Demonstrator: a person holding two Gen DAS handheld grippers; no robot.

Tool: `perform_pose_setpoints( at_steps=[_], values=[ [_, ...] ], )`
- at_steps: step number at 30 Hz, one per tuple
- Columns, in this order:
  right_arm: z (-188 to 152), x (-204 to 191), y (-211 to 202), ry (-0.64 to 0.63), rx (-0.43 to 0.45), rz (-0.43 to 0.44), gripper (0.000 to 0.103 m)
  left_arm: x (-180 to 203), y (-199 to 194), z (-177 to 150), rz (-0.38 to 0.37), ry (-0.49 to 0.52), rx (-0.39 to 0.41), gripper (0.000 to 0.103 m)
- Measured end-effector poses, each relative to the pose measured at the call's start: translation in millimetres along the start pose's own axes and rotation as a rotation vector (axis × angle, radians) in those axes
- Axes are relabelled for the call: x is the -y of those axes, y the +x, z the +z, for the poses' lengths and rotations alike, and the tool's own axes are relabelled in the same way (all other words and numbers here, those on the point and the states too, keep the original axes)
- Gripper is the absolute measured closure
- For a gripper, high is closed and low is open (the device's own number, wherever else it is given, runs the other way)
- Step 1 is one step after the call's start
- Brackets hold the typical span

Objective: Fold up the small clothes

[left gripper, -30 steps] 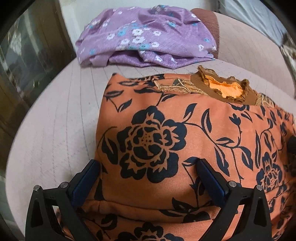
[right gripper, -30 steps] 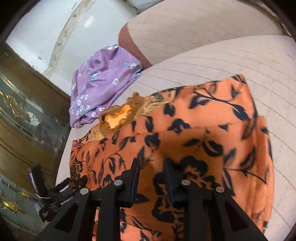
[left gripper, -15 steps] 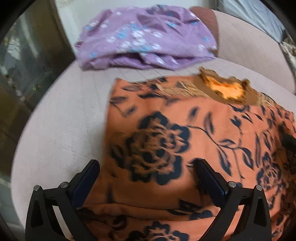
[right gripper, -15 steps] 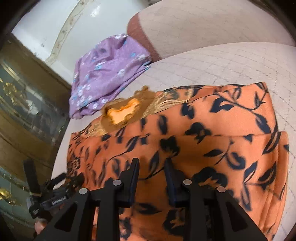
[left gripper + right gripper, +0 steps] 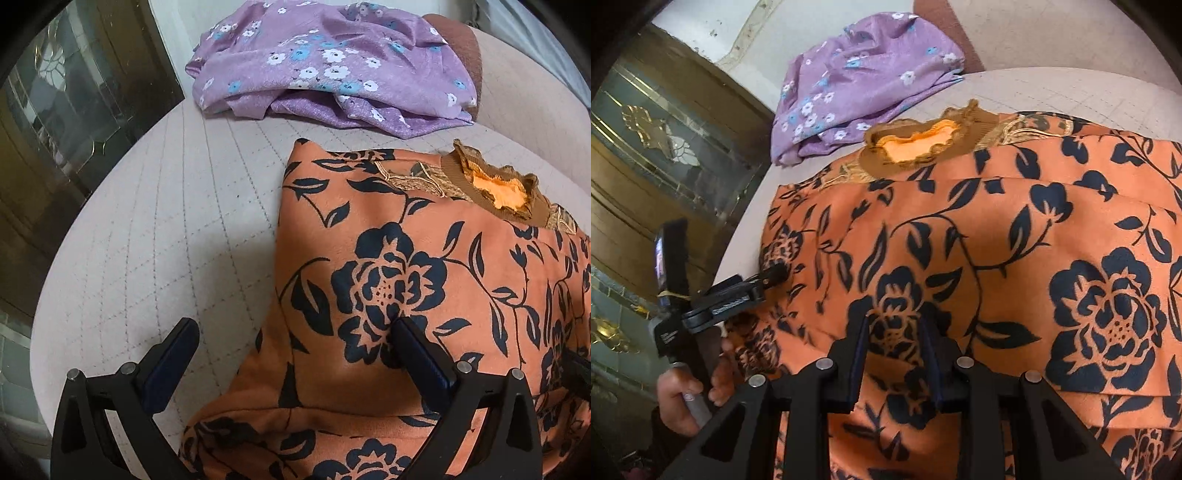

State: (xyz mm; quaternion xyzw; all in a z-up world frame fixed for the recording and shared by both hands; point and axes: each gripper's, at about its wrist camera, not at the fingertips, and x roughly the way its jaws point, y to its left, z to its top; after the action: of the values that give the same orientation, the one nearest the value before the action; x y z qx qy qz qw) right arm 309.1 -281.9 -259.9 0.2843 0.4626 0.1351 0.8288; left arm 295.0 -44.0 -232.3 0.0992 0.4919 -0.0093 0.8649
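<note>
An orange garment with dark navy flowers (image 5: 424, 266) lies folded on a pale quilted cushion (image 5: 166, 221), brown collar toward the back. My left gripper (image 5: 295, 332) is open wide at the garment's left edge: its right finger presses on the cloth, its left finger is over bare cushion. In the right wrist view the garment (image 5: 1015, 240) fills the frame. My right gripper (image 5: 895, 332) is nearly closed, pinching a fold of the orange cloth between its pads. The left gripper (image 5: 772, 275) shows at the garment's left edge.
A purple flowered garment (image 5: 332, 62) lies bunched at the back of the cushion; it also shows in the right wrist view (image 5: 864, 81). A dark wood and glass cabinet (image 5: 55, 147) stands to the left. A brown cushion edge (image 5: 465, 48) is behind the purple cloth.
My left gripper has shifted left, so its left finger is now off the garment over bare cushion. My right gripper has moved forward over the garment, still pinching cloth.
</note>
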Motion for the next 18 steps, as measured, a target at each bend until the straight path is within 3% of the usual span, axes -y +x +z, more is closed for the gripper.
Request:
perform_pose_setpoints(
  at_steps=[2,6,10,13,18],
  values=[
    [6,-1,-8,-0.026,0.021,-0.025,0.071,-3,-2,0,-0.001,-0.008,0.003,0.0],
    [25,23,-32,0.024,0.143,-0.062,0.071,-15,-5,7,0.022,-0.044,0.033,0.0],
    [29,66,-28,0.1,0.152,-0.203,0.073,-22,3,7,0.037,-0.078,0.004,0.0],
    [30,70,-32,0.146,0.172,-0.158,0.072,-20,2,7,0.05,-0.074,0.003,0.0],
    [29,34,-29,0.037,0.195,-0.115,0.072,-13,-1,4,0.055,-0.05,0.007,0.0]
  ],
)
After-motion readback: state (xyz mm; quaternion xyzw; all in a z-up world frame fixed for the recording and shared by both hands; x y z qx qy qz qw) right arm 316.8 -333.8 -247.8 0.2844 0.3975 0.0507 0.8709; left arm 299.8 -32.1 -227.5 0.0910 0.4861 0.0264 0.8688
